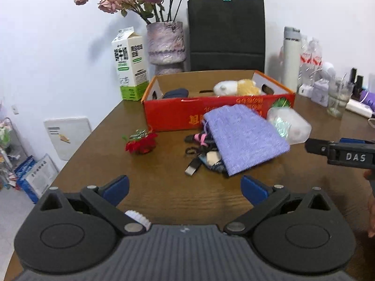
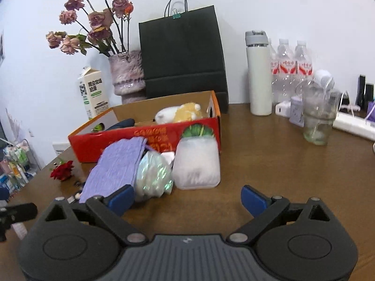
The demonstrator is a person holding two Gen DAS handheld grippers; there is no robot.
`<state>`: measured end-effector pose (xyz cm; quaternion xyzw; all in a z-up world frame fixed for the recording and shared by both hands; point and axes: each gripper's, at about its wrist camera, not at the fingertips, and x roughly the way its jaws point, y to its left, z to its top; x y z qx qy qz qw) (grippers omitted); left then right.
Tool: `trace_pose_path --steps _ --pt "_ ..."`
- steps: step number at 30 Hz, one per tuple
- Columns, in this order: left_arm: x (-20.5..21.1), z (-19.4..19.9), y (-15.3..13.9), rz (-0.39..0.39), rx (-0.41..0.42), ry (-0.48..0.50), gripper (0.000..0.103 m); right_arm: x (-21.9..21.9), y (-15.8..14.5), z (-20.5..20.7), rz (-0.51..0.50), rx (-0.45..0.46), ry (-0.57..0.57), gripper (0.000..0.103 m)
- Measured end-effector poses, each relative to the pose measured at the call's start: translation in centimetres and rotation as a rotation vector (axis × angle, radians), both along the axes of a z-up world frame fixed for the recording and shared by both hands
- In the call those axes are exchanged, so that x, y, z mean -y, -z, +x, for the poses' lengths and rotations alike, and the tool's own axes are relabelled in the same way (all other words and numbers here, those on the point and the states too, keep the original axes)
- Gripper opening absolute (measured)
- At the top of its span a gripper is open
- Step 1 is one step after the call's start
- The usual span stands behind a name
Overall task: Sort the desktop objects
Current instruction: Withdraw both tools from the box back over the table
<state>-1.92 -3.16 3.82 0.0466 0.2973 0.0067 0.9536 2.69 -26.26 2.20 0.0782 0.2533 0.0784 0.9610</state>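
Note:
A red cardboard box (image 1: 173,113) (image 2: 121,141) stands on the brown table and holds a white-and-yellow plush toy (image 1: 236,87) (image 2: 180,113) and a dark item (image 1: 175,93). In front of it lie a purple cloth pouch (image 1: 243,138) (image 2: 117,167), a shiny iridescent packet (image 2: 154,175), a frosted white pouch (image 2: 196,166) (image 1: 293,123), a pile of cables and a USB plug (image 1: 193,168), and a red rose head (image 1: 140,144) (image 2: 62,169). My left gripper (image 1: 185,187) is open and empty, just short of the pile. My right gripper (image 2: 187,196) is open and empty, just short of the frosted pouch.
At the back stand a milk carton (image 1: 130,64), a vase of dried roses (image 1: 165,44), a black paper bag (image 1: 226,32), a white flask (image 2: 259,75), water bottles (image 2: 290,68), a glass (image 2: 318,121) and a power strip (image 2: 354,124). The table edge runs along the left.

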Motion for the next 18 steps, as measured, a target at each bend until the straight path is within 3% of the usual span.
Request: trace_pose_path --steps 5,10,18 --pt "-0.3 -0.3 0.3 -0.013 0.004 -0.027 0.103 0.3 -0.5 -1.0 0.016 0.056 0.037 0.098" --pt "-0.8 0.1 1.2 -0.027 -0.013 -0.051 0.103 0.2 0.1 -0.4 -0.012 0.004 0.076 0.100" --pt "-1.8 0.8 2.7 -0.055 -0.042 -0.071 0.103 -1.0 0.9 0.0 -0.077 -0.035 0.040 0.100"
